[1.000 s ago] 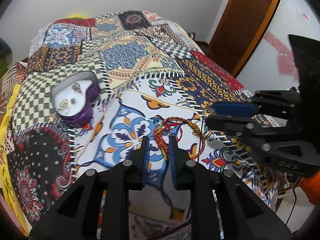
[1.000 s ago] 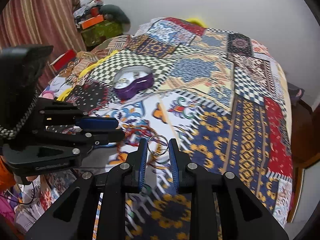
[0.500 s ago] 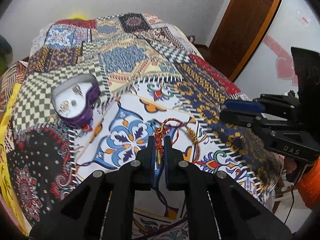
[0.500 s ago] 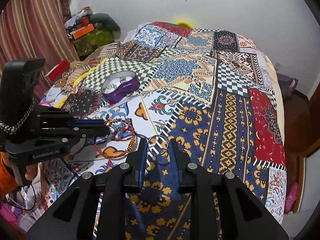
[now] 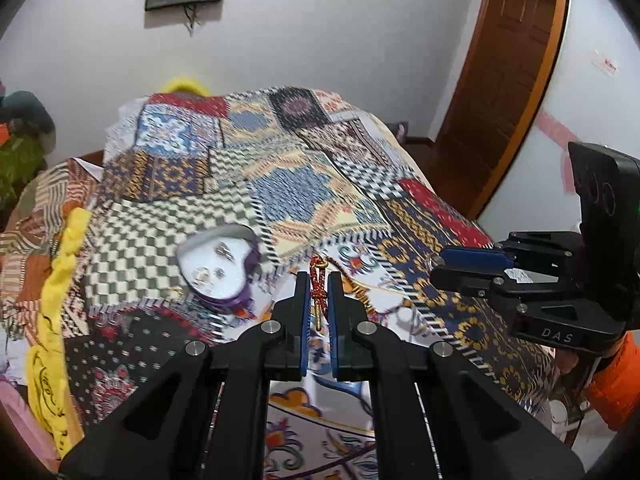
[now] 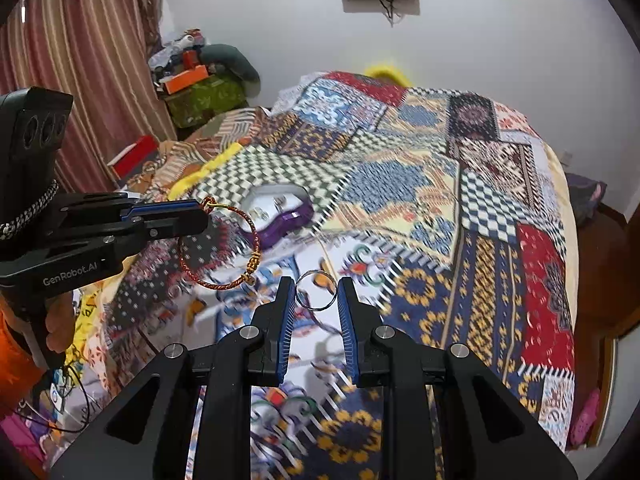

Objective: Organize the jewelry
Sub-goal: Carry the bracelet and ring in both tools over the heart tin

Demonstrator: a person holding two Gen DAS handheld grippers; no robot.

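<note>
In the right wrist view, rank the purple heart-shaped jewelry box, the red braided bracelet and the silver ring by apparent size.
1. Red braided bracelet, hanging from the left gripper, spans slightly more than the box, though it is nearer the camera.
2. Purple jewelry box, a close second.
3. Silver ring in the right gripper, clearly smallest.

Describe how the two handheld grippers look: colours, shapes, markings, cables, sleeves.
Both are matte black with angular linkages, silver pivot screws and ribbed blue finger pads. The left gripper reads "GenRobot.AI" on its side, with a braided grey-white cord and a black three-lens camera block. The right gripper reads "DAS". Orange sleeves show behind both handles.
</note>
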